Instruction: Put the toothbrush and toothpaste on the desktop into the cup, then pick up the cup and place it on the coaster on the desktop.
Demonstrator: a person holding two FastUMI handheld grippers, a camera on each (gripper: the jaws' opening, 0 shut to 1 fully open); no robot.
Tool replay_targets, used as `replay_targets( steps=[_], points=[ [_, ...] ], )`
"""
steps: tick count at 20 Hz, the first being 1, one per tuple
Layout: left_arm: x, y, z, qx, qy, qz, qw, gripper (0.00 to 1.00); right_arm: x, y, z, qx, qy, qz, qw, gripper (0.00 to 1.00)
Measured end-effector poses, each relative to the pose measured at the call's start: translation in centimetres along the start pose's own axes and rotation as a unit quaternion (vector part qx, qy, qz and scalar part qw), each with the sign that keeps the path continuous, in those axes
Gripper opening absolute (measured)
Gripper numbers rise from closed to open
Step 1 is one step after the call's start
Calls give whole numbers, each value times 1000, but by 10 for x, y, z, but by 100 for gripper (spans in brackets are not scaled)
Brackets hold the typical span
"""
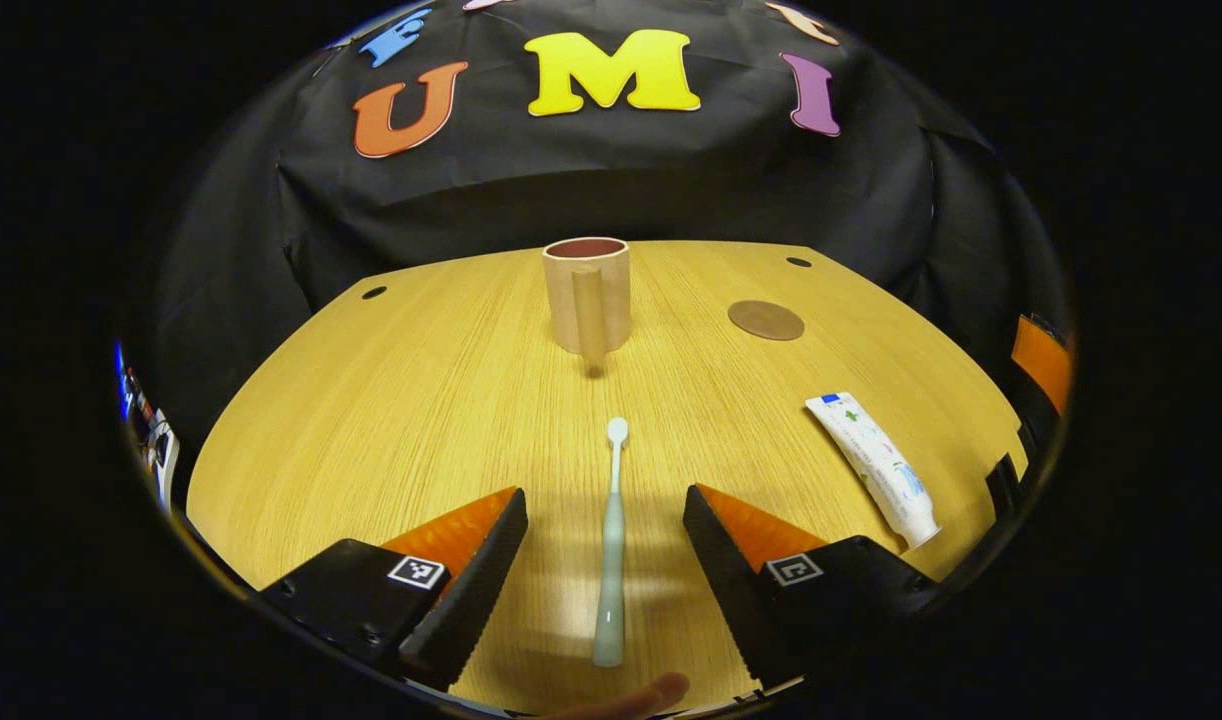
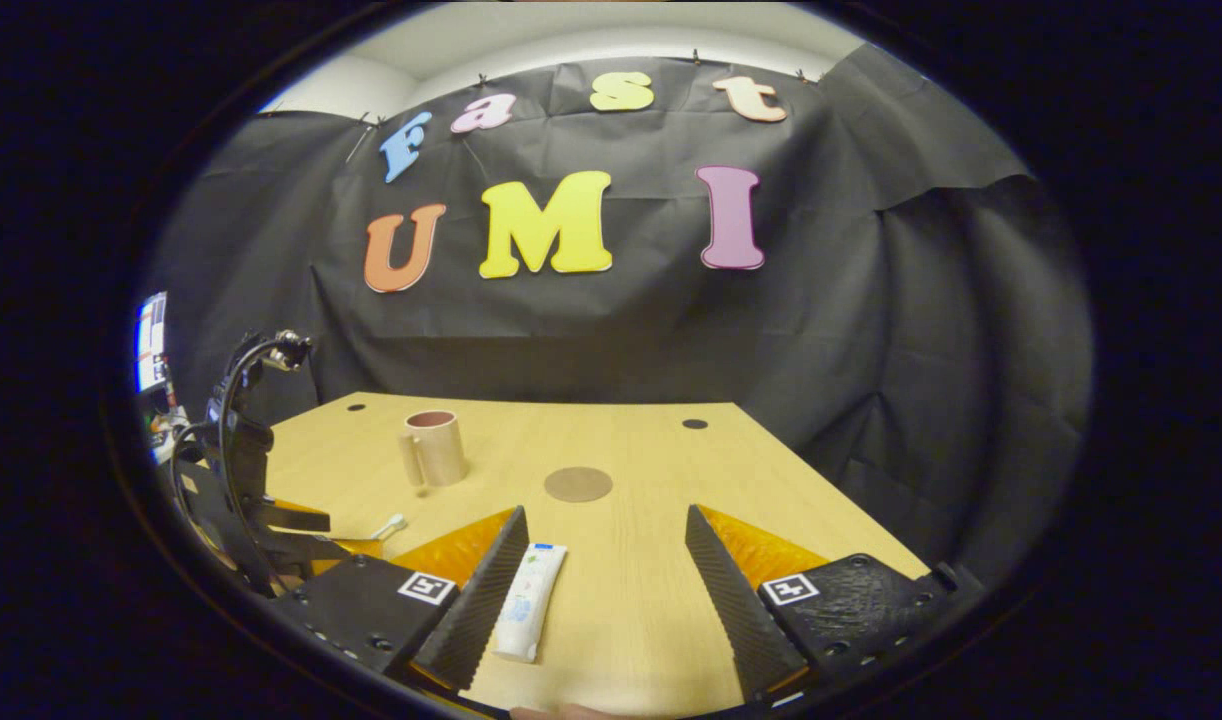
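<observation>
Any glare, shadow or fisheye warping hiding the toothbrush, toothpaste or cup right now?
Left gripper view: a bright sheen on the desk under the toothbrush, which stays sharp between the open left gripper; the cup casts a small shadow; the desk edges bow. Right gripper view: dimmer and even, the toothpaste is clear beside the right gripper's left finger.

The left gripper (image 1: 605,545) is spread wide, its jaws well apart and pointing forward, low to the worktop (image 1: 391,420). The right gripper (image 2: 603,560) is likewise wide apart, level and pointing forward, gripping nothing.
</observation>
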State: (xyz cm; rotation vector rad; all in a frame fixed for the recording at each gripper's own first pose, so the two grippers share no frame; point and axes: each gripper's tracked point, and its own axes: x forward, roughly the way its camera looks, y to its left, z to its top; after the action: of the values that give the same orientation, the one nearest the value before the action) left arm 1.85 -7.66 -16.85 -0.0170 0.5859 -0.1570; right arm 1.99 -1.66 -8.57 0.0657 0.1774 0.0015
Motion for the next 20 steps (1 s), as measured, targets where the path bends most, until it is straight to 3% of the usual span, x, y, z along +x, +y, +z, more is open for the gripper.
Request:
replay_targets(
  steps=[3, 9, 13, 14, 16, 20],
  points=[
    [5, -2, -7, -9, 10, -12, 1000, 96, 3, 3, -2, -4, 4, 0, 1000, 95],
    [4, 7, -15, -8, 23, -22, 999, 70, 5, 12, -9, -10, 11, 1, 1000, 95],
    [7, 10, -18, -3, 22, -17, 1000, 44, 9, 20, -11, -16, 16, 6, 1000, 95],
    [8, 13, -17, -7, 19, -15, 1000, 29, 9, 22, -12, -18, 19, 8, 1000, 95],
    [7, 19, -16, -18, 16, -18, 1000, 13, 11, 27, -18, -20, 26, 12, 999, 98],
    [4, 26, -11, -27, -1, -25, 999, 8, 18, 34, -36, -21, 50, 17, 998, 95]
  ],
)
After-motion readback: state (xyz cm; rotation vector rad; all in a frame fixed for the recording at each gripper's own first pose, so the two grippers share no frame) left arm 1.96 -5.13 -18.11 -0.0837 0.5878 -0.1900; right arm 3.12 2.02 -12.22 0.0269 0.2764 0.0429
